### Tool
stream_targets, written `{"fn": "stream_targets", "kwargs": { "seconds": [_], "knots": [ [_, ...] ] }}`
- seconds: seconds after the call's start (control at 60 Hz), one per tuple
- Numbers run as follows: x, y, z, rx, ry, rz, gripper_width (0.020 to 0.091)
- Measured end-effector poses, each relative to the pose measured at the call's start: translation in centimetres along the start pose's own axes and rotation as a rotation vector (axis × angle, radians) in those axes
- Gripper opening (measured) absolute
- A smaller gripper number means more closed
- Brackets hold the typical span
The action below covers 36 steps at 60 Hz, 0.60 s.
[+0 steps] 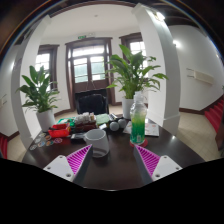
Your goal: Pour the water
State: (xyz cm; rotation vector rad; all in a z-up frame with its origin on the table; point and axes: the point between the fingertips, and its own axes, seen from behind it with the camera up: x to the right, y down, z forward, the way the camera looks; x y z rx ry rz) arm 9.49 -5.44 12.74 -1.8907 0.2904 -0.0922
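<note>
While your gripper [111,160] hangs low over the dark round counter [115,170], its jaws stand apart, nothing between them. Both magenta pads [78,157] show, angled inward, bare counter in the gap.

Just ahead of the jaws, slightly toward the left finger: small grey ceramic cup [96,141], upright, standing on the counter on its own. Not touched by either finger.

Ahead of the right finger: clear plastic bottle with green liquid and a green label [138,121], upright, cap on top. It stands just beside the cup, to its right, with a gap between the two.

Behind the cup, clutter: a red object [59,130] at the left of the counter, a dark rounded item [117,126] between cup and bottle; you cannot tell what either is.

Beyond the counter: two tall leafy green potted plants, one at left [40,92] in a white pot, one behind the bottle [133,72]. Dark wooden glazed doors [90,68] stand in the far wall, with a dark chair [92,102] before them. White walls either side.
</note>
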Motion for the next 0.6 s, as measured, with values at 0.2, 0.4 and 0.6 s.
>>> {"fn": "stream_targets", "kwargs": {
  "seconds": [0.2,0.4,0.6],
  "knots": [
    [-4.5,-1.5,-6.1,0.023,-0.051,-0.064,0.0842],
    [-8.3,-2.1,-8.9,0.042,-0.118,-0.088,0.0844],
    [-9.7,-2.2,-9.7,0.052,-0.149,-0.096,0.0844]
  ]
}}
